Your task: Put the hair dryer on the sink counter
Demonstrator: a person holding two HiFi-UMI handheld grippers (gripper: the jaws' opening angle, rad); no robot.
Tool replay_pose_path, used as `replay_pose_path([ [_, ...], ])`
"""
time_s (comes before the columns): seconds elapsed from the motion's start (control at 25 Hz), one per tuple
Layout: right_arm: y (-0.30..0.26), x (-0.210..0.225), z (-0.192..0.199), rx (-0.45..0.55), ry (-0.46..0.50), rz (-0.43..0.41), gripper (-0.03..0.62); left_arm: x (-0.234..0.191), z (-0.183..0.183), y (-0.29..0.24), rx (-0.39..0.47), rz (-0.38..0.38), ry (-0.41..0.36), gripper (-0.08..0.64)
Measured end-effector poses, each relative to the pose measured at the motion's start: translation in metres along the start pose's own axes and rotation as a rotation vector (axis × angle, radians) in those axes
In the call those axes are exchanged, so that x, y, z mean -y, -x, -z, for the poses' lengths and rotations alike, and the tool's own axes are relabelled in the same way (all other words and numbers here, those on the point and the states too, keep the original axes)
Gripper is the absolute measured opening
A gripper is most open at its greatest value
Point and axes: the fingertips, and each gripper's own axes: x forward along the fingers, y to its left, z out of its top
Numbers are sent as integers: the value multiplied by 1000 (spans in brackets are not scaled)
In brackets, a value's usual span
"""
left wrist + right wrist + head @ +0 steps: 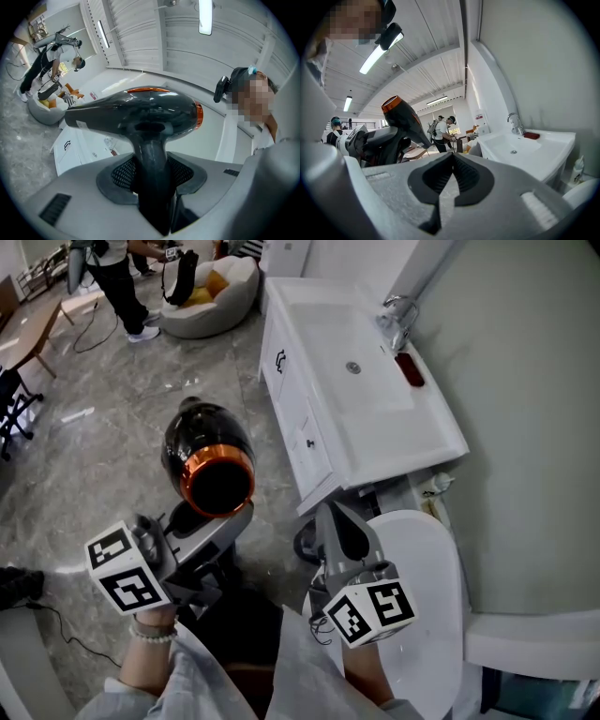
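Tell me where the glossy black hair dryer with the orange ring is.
In the head view the black hair dryer is centre-left, clamped by its handle in the left gripper, left of the white sink counter and not on it.

Bright ceiling strip lighting; both tongs views fisheye-warped, dark-cornered.

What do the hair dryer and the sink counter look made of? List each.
The black hair dryer: likely glossy plastic, from sharp reflections; its orange ring looks metallic. The white sink counter: smooth glazed ceramic or similar, softly shiny.
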Motion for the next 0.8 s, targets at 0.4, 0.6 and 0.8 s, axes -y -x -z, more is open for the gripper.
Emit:
replay_pose_path([
  [0.4,-29,39,-16,29,-11,102,-3,-27,-18,-50,-64,87,9,183],
  [0.6,-56,49,-23,44,-20,172,-2,-48,-38,-68,-103,144,20,183],
  [0.8,-83,56,-30,56,-32,245,-2,-76,-55,-85,-154,192,37,183],
])
